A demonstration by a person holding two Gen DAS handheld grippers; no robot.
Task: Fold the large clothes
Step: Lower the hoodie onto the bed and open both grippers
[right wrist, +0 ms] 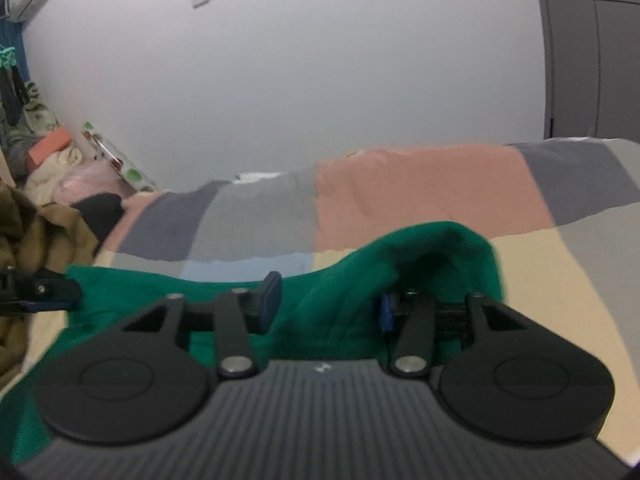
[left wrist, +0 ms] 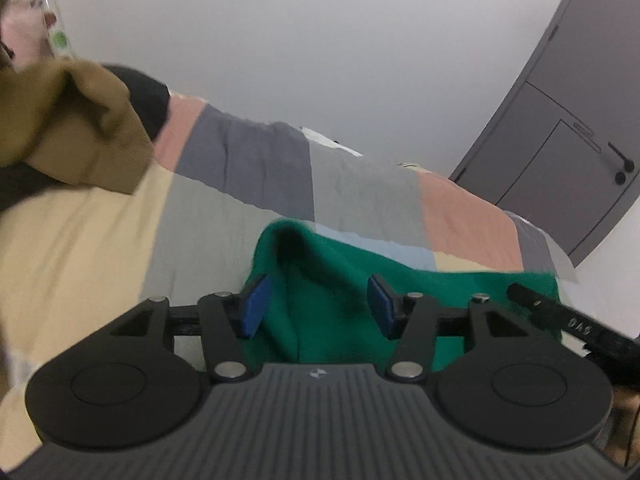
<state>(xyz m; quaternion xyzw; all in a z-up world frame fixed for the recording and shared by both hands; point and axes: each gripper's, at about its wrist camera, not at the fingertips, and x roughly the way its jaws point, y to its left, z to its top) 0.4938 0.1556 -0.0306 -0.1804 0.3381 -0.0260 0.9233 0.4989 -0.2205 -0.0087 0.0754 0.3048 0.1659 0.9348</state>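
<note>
Here my left tool [left wrist: 318, 304] stands about half open, its blue pads [left wrist: 253, 307] apart with the green garment [left wrist: 332, 276] bunched up between them; the cloth rises in a soft hump just ahead of the fingers, and neither pad presses on it. My right tool [right wrist: 326, 304] is parted to much the same width, and a fold of the same green garment [right wrist: 348, 300] stands between its pads too, draped loosely over the right-hand finger so that only a sliver of blue shows there. I grip nothing with either tool.

In the left view the tip of my right tool [left wrist: 560, 312] pokes in from the right, lying over the green cloth; in the right view my left tool [right wrist: 44, 290] shows at the left edge, at the garment's other end.

The garment lies on a bed, spread across a patchwork bedcover [left wrist: 360, 188] of grey, pink, cream and pale blue blocks. Farther off to the left is a heap of olive-brown clothing [left wrist: 68, 120] with something black [left wrist: 146, 94] behind it. Beyond the bed are a plain white wall [right wrist: 320, 80] and a grey door [left wrist: 568, 120].
</note>
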